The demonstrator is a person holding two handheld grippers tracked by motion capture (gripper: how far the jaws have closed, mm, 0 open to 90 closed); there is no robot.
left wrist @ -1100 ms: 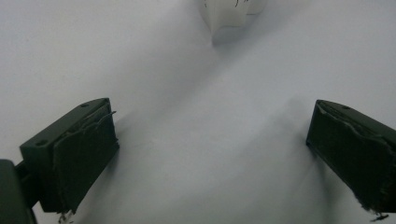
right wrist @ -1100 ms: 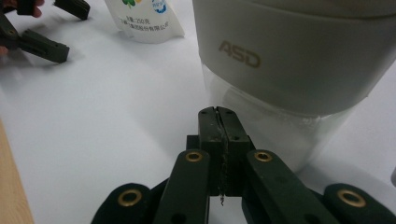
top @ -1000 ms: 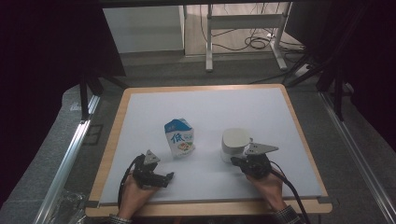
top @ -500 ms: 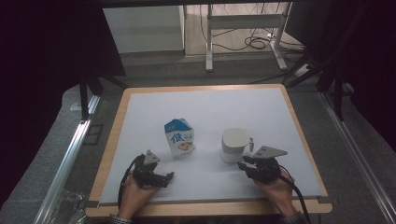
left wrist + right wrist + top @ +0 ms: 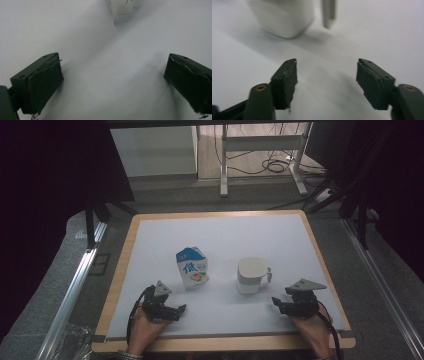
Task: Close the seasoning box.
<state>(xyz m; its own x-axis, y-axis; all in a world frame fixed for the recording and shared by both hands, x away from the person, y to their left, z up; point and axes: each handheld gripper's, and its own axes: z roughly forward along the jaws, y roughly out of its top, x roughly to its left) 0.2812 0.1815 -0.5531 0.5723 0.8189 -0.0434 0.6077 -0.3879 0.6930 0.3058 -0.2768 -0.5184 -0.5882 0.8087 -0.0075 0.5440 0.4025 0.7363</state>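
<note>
Mug (image 5: 251, 274) stands upright on the white worktop (image 5: 280, 235), handle toward the right claw (image 5: 278, 304) — spread, empty, just short of it; line up squarely on the handle before closing. Left claw (image 5: 181, 310) rests spread near the milk carton (image 5: 192, 267)

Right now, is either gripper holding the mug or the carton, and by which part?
Nothing is held. The left gripper and right gripper are both open over bare table, short of the mug and carton.
</note>
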